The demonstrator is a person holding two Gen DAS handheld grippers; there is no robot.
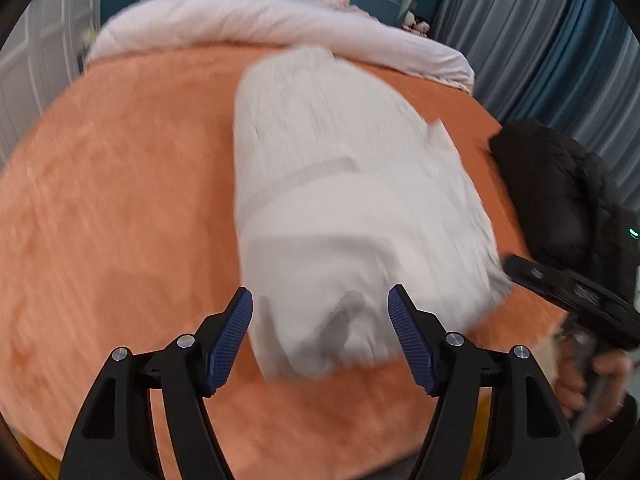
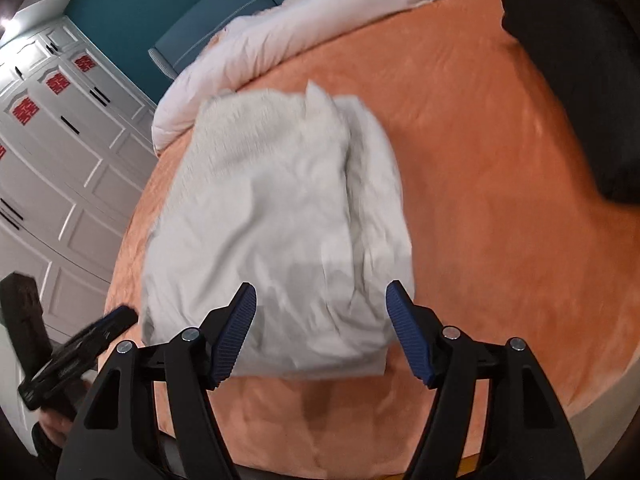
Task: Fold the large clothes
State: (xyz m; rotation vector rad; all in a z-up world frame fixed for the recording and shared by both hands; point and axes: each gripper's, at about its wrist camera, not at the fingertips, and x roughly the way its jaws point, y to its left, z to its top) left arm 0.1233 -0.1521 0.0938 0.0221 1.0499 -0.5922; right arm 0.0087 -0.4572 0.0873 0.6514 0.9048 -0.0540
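Since the white garment lies folded on the orange bed, both the left claw and right claw hang released, empty above its near edge.

One folded white garment, one black jacket, two grippers.
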